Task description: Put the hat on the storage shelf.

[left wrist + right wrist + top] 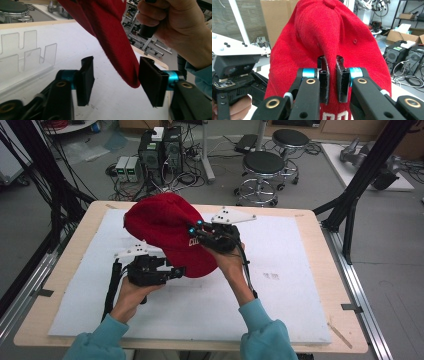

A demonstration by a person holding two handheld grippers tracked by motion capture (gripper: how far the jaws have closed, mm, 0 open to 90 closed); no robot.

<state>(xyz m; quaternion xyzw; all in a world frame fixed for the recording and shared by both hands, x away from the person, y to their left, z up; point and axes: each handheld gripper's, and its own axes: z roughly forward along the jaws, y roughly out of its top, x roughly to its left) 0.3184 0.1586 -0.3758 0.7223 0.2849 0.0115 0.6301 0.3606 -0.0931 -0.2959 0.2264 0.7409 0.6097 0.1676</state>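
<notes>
You've got plenty of room to work with: the big white foam sheet (280,290) covering the light wooden table (327,285) is bare to the right and on the near side, and nothing sits close to either edge.

The red knitted cap with white lettering (165,227) is held up off the sheet, left of centre and toward the far side, hanging between your two tools.

Your right gripper (331,75) has its jaws pinched tight on a fold of the cap's fabric, so that one is carrying the weight. Your left gripper (113,82) is spread wide, with the cap's lower edge dangling between the pads and just brushing the right-hand pad, nothing clamped yet.

What could go wrong, I reckon: the right tool only has a thin pleat of knit, so a tug or twist could let it slide out and drop the cap. If you close the left one now, you might catch only the tip of the hem and lose it.

Also watch the small clear acrylic slotted stand (27,53) sitting just beside your left tool; a sweep that way could knock it.
</notes>
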